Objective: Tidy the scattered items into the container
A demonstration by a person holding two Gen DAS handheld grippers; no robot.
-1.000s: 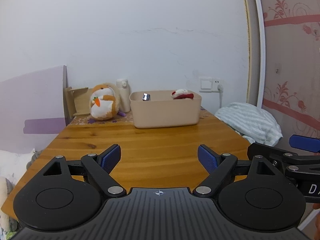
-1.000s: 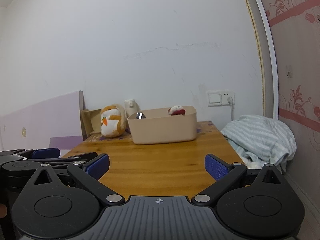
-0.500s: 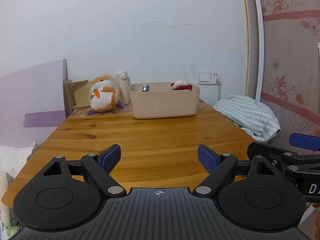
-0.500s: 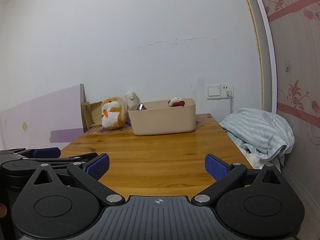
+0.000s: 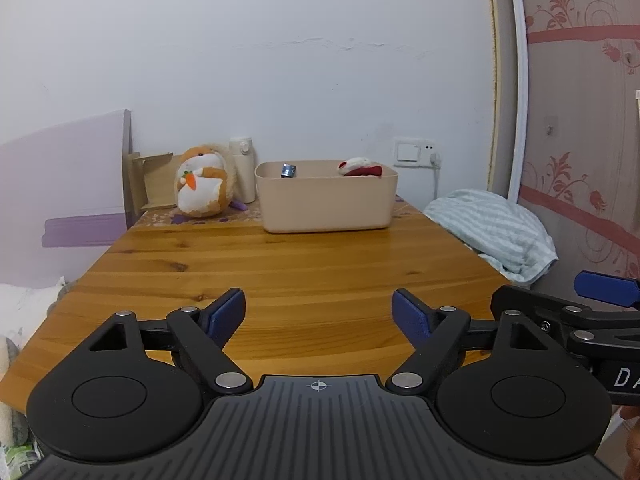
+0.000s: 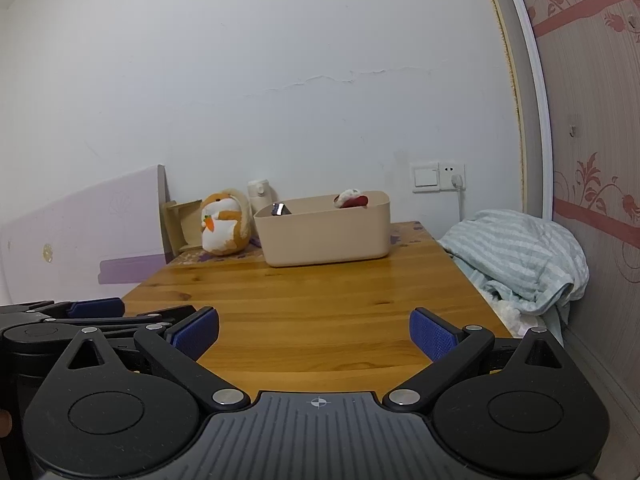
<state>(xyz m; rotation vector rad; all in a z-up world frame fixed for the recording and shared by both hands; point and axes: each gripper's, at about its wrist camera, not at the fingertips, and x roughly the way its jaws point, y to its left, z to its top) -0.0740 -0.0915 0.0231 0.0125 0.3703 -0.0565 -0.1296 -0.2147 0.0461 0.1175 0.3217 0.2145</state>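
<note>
At the far end of the wooden table (image 5: 304,272), upper centre of both views, the beige container (image 5: 326,204) already holds a red-and-white soft toy (image 5: 360,168) and a small shiny item (image 5: 289,170). No loose item shows on the bare tabletop before it, so the task appears complete or nearly so. A plush hamster (image 5: 202,186) and white bottle (image 5: 243,174) stand just left of the container; whether they belong to the task cannot be determined. The left gripper (image 5: 319,314) is wide, closing slightly, with nothing between its pads; the right gripper (image 6: 314,334) is wide and empty.
</note>
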